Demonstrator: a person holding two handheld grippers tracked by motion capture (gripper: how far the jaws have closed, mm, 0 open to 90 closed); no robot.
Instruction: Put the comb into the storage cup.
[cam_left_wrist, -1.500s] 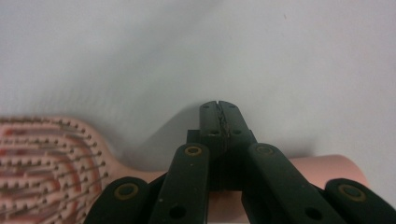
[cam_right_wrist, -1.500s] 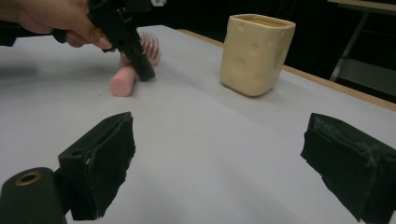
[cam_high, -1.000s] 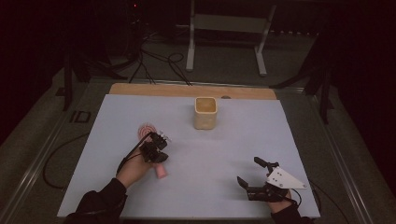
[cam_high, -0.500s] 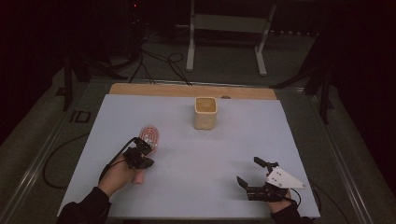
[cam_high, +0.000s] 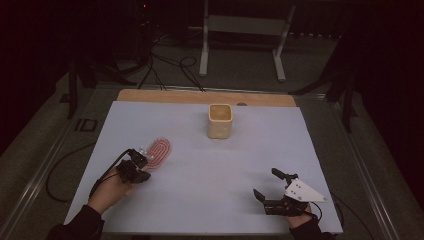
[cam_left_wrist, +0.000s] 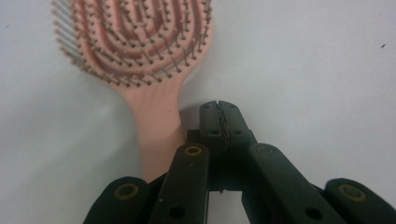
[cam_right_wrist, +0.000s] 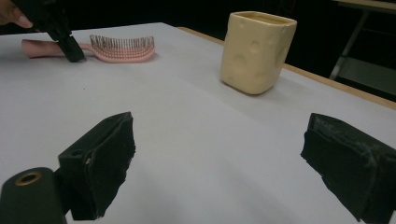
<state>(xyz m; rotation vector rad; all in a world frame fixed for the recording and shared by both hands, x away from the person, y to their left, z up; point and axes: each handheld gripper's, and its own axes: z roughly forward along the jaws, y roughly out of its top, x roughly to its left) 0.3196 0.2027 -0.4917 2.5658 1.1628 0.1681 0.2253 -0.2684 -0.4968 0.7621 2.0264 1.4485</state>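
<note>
Hairbrush (cam_high: 157, 152) first: pink, bristles up, lying flat on the pale table (cam_high: 200, 200) toward its left side, handle pointing back at the person. Just beside that handle sits the left gripper (cam_high: 141, 161). In the left gripper view its jaws are pressed together with nothing between them, and the tips rest right of the handle (cam_left_wrist: 156, 126), close against it but not around it. So the brush is not held; this looks like nudging or lining up rather than a grasp.

Further right, at the back middle of the table, a cream cup (cam_high: 220, 121) stands upright and well apart from the brush — a likely place for it to end up, though that is only a guess.

At the far right the right gripper (cam_high: 270, 191) rests near the table's front edge, its jaws spread wide and empty, pointing toward the cup.

The next move, as I judge it, calls for the left jaws to part, shift over the handle and close across it — the brush lies low, so the tips must come right down to the table.
</note>
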